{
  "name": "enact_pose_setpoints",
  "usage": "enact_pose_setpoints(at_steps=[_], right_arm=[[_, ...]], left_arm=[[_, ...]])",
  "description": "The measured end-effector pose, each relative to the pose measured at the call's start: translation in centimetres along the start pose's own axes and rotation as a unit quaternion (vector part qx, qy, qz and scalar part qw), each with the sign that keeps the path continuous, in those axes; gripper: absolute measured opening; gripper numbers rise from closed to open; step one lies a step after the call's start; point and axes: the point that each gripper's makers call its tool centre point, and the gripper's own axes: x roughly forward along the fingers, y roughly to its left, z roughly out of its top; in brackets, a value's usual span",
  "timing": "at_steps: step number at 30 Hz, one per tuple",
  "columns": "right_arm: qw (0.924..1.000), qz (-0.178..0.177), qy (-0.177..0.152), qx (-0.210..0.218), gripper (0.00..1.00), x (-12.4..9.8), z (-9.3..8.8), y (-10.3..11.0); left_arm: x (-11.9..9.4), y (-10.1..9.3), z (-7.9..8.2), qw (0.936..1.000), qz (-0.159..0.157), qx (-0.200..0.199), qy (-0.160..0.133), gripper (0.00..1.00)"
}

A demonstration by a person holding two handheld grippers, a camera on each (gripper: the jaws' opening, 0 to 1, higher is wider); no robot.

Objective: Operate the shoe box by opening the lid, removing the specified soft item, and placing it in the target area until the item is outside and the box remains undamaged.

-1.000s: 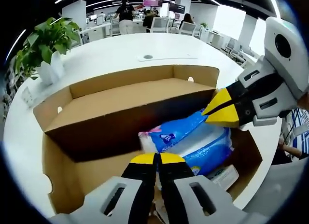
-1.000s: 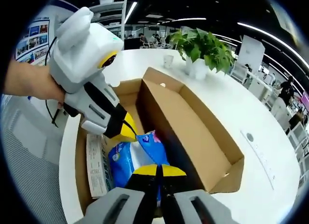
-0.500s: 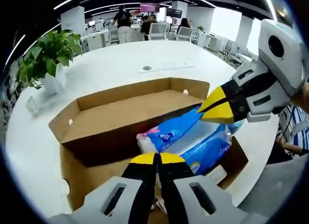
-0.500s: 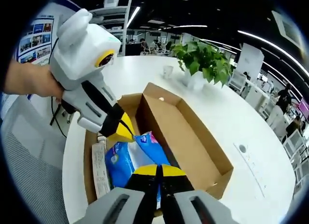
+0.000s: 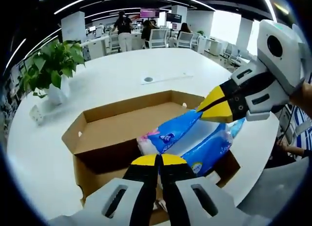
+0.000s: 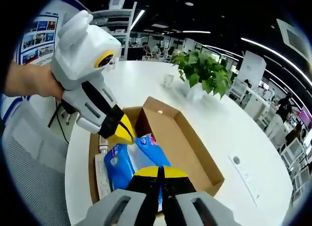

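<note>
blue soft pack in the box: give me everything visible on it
The blue and white plastic-wrapped soft pack looks like a crinkly film pillow pack, with a pink patch and small printed logo near one end. It is tilted, one end raised above the open brown cardboard shoe box. The left gripper and right gripper are both shut on it at opposite ends. A white printed sheet lies beside it in the box.

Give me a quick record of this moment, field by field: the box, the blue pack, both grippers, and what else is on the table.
box: cardboard shoe box, lid open, on the white table
item: blue soft pack, raised at the box's opening
left gripper: shut on the pack's near end
right gripper: shut on the pack's other end
inside box: a paper sheet beside the pack
nearby: potted plant on the table
</note>
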Motion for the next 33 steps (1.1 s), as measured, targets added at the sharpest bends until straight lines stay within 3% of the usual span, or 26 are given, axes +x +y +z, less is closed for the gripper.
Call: enact_pose_setpoints(at_steps=[14,33], right_arm=[[0.9997,-0.022,-0.011,-0.002,0.00,-3.3,1.1,-1.5],[0.9976,-0.065,-0.006,0.024,0.00,-8.1,-1.6,-3.5]], left_arm=[[-1.7,-1.8,3.3,0.9994,-0.012,0.022,-0.022,0.00],[-1.2,-7.1,5.8,0.9970,-0.051,0.050,-0.031,0.00]])
